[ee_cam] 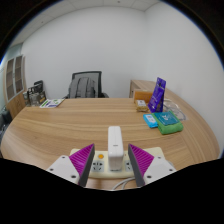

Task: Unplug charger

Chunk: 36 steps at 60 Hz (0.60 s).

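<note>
A white charger stands upright, plugged into a cream power strip that lies on the wooden table. My gripper is open, with its purple pads on either side of the charger. The charger stands between the fingers with a gap at each side. A white cable runs from the strip toward me.
At the right of the table stand a purple box, a green and blue packet and a cardboard box. A black office chair is behind the table. Papers lie at the far left. A shelf stands by the left wall.
</note>
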Motion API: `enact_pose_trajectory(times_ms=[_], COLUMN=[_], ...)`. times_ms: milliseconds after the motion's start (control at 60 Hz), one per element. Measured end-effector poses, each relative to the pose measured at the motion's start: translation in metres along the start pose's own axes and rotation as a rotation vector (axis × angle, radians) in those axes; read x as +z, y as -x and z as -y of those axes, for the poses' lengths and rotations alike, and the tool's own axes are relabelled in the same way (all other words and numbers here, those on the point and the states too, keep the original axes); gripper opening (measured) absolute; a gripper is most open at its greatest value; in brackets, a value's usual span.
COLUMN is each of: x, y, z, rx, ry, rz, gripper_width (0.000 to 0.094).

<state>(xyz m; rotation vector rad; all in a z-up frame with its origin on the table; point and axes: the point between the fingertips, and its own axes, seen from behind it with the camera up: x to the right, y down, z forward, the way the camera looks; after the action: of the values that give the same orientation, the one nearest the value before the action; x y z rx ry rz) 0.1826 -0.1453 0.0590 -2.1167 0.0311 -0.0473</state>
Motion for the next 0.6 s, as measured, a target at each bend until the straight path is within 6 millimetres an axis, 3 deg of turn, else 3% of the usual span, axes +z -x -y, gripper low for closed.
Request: enact_pose_trajectory(times_ms=[50, 133, 450, 500, 600], x=[0.008, 0.014, 0.011, -0.004, -0.059], y=[0.0, -0.012, -0.007, -0.01, -0.013], z=[-0.001, 0.009, 0.012, 0.052, 0.186], rx=[-0.003, -0.052, -0.013, -0.023, -0.103], ry=[0.002, -0.032, 0.011, -0.083, -0.372], rz=[0.005, -0.052, 0.02, 0.016, 0.008], gripper_width=[0.0544, 0.0237, 0.0124, 0.0125, 0.0123])
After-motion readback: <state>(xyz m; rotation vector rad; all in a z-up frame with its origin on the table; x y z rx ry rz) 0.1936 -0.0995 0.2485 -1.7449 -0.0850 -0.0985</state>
